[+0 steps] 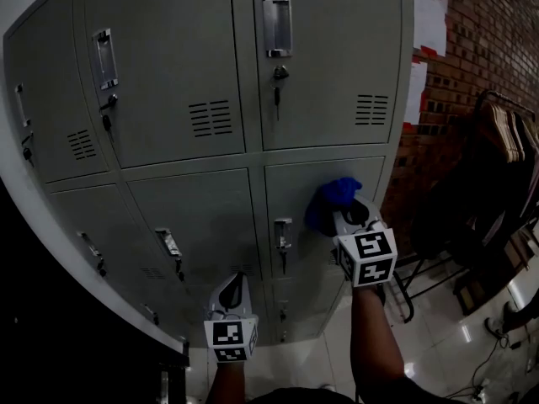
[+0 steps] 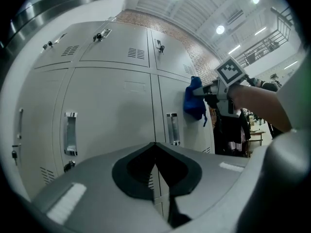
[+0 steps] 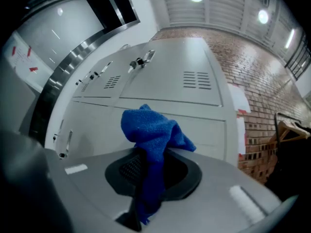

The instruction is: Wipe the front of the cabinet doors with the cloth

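Clamping a bunched blue microfibre cloth (image 3: 150, 130), the right gripper (image 1: 347, 217) has its jaws narrowed onto the fabric. In the right gripper view one fold runs down between the dark pads, and the rest bulges out past the tips toward 12 o'clock. In the head view the cloth sits at the gripper's 11 o'clock and lies against the grey metal lower right door (image 1: 295, 188) of the locker cabinet (image 1: 168, 57). It is close under that door's top edge and at about 2 o'clock from the door's chrome handle (image 1: 282, 234). The left gripper view shows the same blue bundle against the door face, at 1 o'clock from that handle.

The left gripper (image 2: 155, 165) hangs low at 6 o'clock in the head view, well apart from the cloth. Its jaws are closed together on a single seam with nothing between them, and they point at the doors of the lower row.

Each gripper carries a white cube with square black-and-white markers; these are patterns, not words. On the red brick wall (image 1: 472, 49) at 2 o'clock from the cabinet hang white paper sheets (image 1: 429, 19) with red edges, their print too small to read. A dark clothes rack (image 1: 505, 133) with wooden hangers stands at 3 o'clock.
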`<state>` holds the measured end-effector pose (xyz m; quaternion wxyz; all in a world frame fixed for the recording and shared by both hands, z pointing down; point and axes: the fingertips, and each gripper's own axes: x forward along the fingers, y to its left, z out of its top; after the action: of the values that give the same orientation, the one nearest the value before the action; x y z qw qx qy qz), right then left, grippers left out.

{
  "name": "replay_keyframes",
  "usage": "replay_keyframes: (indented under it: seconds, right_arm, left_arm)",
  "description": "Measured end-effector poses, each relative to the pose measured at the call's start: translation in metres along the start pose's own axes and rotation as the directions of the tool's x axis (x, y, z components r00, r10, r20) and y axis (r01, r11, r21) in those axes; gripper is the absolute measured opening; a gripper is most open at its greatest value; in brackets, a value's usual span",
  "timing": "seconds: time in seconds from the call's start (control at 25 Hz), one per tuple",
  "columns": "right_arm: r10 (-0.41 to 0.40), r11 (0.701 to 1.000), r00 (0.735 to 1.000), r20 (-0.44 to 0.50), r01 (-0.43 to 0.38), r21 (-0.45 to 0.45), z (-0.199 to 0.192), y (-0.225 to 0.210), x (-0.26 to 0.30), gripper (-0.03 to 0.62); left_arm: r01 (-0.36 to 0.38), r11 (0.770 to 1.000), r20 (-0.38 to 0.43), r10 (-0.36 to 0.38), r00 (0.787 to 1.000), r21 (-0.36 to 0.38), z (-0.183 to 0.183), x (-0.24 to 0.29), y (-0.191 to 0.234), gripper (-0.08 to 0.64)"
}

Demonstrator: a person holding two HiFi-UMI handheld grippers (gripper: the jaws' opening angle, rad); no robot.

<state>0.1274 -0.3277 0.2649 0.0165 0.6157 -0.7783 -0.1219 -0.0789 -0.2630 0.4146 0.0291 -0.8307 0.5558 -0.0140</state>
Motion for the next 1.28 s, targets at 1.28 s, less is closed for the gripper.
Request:
replay_keyframes:
  seconds: [1.28]
  right_arm:
    - [-0.048, 0.999, 0.995, -0.093, 0.049, 0.005, -0.048, -0.054, -0.005, 0.054]
  left_arm:
    - [0.007, 1.0, -0.019, -0.007, 1.0, -0.03, -0.01, -0.007, -0.008, 0.011]
